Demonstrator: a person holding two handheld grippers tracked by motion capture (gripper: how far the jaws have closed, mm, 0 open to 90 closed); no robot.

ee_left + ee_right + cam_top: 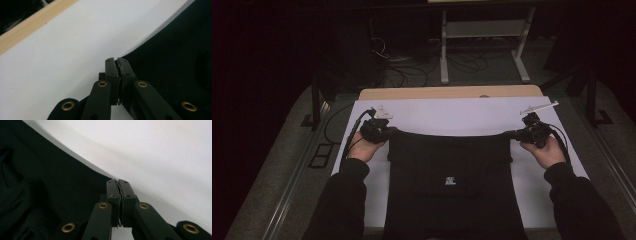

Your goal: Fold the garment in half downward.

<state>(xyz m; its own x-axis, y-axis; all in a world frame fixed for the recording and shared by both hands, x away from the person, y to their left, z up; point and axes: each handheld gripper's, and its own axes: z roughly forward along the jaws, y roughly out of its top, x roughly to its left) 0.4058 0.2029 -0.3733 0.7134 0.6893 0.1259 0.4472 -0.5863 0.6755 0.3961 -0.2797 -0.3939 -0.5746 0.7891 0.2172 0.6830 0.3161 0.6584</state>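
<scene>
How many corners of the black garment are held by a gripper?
2. The left gripper pinches the black garment at its far left corner; the right gripper pinches its far right corner.

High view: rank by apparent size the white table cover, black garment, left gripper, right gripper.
1. white table cover, partly hidden under the cloth
2. black garment, running off the bottom edge
3. left gripper and right gripper: look alike, so no ranking between them.

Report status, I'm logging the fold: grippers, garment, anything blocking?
Left gripper shut on black garment, right gripper the same. Top edge stretched between them over the white sheet. Nothing in the way.
</scene>
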